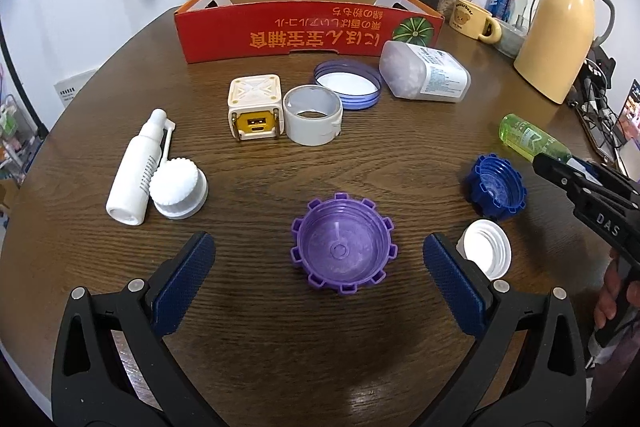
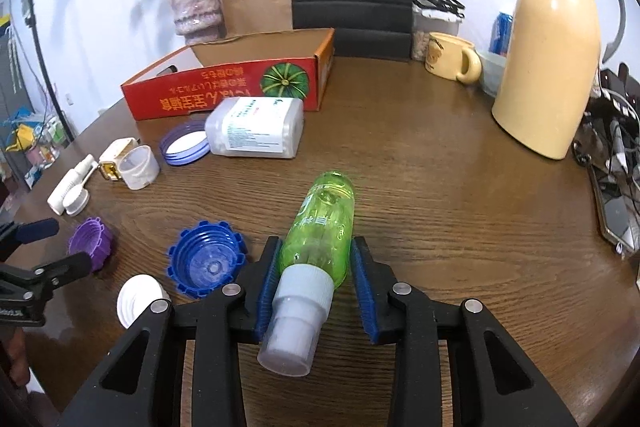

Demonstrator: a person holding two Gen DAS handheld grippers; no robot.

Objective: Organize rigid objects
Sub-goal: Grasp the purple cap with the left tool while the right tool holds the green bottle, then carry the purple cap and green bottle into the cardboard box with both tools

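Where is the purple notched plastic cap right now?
The purple notched plastic cap lies open side up on the wooden table, ahead between the open left gripper's fingers, left of the blue notched cap.

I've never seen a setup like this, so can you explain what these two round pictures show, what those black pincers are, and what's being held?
No robot here: a person holds a hand-operated claw in each hand, with a fisheye camera on each looking along its fingers. One picture looks along the left claw, open above a purple cap. The other looks along the right claw, shut on a green bottle. On the brown table lie a blue cap, a white spray bottle, a tape roll, a white container and a red cardboard box.
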